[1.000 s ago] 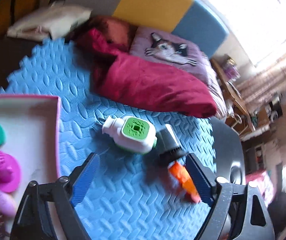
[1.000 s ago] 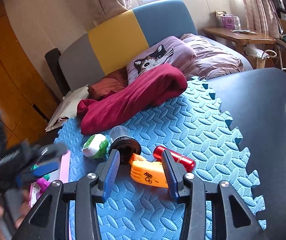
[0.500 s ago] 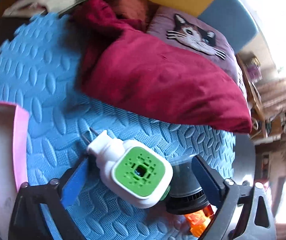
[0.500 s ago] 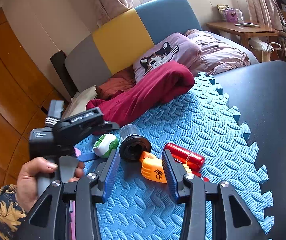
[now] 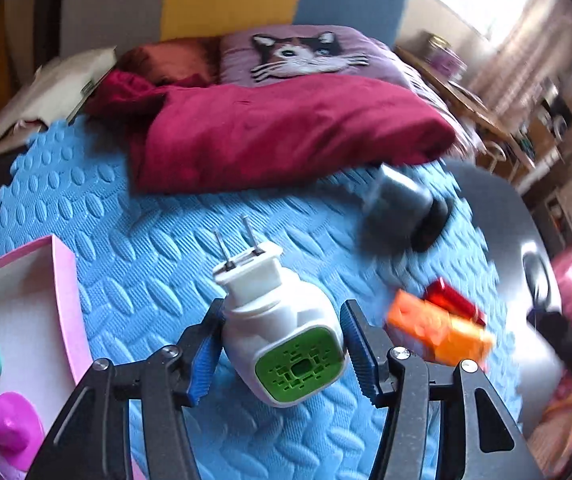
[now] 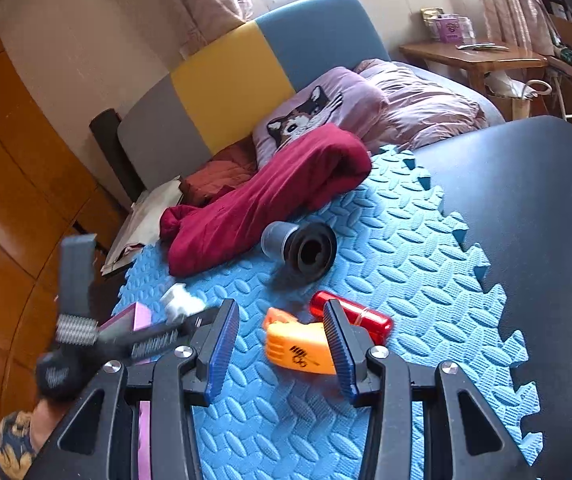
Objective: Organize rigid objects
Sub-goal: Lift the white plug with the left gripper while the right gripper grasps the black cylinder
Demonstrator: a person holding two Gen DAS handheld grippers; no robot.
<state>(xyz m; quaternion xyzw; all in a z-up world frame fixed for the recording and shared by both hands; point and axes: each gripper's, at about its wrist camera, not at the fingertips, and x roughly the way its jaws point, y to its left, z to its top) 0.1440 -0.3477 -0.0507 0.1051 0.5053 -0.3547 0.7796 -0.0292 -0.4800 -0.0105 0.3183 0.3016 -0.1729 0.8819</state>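
A: Left gripper (image 5: 282,350): jaws have just been closing; blue pads now against both flanks of the white plug-in device (image 5: 282,336), prongs pointing away, green face toward the camera.

B: Risk?

A: The rounded shell could twist or squirt out if the pinch sits off-centre. Pink-rimmed tray (image 5: 64,280) lies just to its left.

B: Right gripper (image 6: 282,350)?

A: Spread, empty, hovering over the orange toy (image 6: 298,348) on the blue mat (image 6: 406,264).

Blue foam mat (image 6: 398,248) on a dark padded surface (image 6: 526,184)

On the mat lie a dark red cloth (image 6: 270,200), a black and grey cylinder (image 6: 302,246) on its side, an orange piece (image 6: 298,350) touching a red tube (image 6: 362,316), and at the left edge a pink-rimmed box (image 5: 66,280).
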